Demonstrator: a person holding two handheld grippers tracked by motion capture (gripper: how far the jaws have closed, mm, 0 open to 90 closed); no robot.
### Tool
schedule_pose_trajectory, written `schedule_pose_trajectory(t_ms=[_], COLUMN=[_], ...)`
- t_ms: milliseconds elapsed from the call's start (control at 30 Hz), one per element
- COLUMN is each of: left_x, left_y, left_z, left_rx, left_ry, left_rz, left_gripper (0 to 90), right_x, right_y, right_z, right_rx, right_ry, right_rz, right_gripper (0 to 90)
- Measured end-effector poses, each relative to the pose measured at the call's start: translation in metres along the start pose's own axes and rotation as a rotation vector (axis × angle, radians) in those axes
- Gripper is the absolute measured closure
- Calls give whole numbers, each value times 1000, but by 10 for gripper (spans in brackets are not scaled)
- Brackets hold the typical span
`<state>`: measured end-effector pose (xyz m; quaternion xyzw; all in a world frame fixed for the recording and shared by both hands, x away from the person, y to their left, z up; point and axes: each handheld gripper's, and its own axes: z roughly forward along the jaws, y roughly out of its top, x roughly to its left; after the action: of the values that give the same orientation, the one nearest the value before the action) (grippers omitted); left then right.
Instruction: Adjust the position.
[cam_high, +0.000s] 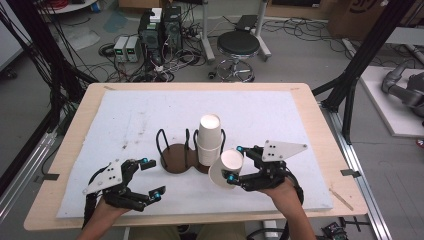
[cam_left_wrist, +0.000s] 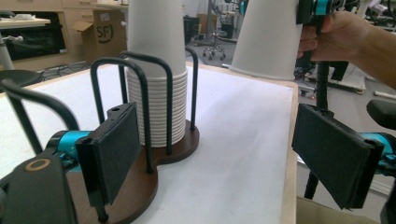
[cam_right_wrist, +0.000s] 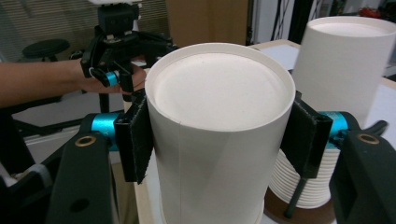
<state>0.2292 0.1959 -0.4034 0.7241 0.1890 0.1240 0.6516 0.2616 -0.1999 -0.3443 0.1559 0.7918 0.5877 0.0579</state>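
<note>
We see a white paper cup (cam_high: 226, 167) tilted, base up, just right of the upside-down white cup stack (cam_high: 209, 139) (in its brown wire-hooped holder (cam_high: 176, 157)).

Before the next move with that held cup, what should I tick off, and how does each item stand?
1. Right gripper clamps the single paper cup on both sides: ok.
2. Held cup is apart from the cup stack: ok.
3. Stack sits upright inside its side of the wire cup holder: ok.
4. Holder's left bay is free: ok.
5. Left gripper is open, holding nothing: ok.
6. Whether one cup or several are held: cannot tell.
</note>
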Motion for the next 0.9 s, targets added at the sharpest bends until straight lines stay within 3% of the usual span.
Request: schedule_pose_trajectory(t_ms=[67,133,333,533,900], left_x=[-3,-9,-20,-22,-28], left_y=[2,4,8,11,18], left_z=[3,8,26,41,87], left_rx=[-4,-2,21,41,107], left_ry=[-17,-64,-137,-163,-223], left_rz=[0,-12,15,36,81], left_gripper=[151,151,151,151,151], right_x=[2,5,12,15,18], right_y=[0,-1,-5,-5,-5], right_z=[3,6,17,21,27], right_rx=[6,4,22,17,19], right_ry=[10,20,61,73,98], right_rz=[-5,-1,6,-4,-14], right_gripper=[352,351,351,350,347])
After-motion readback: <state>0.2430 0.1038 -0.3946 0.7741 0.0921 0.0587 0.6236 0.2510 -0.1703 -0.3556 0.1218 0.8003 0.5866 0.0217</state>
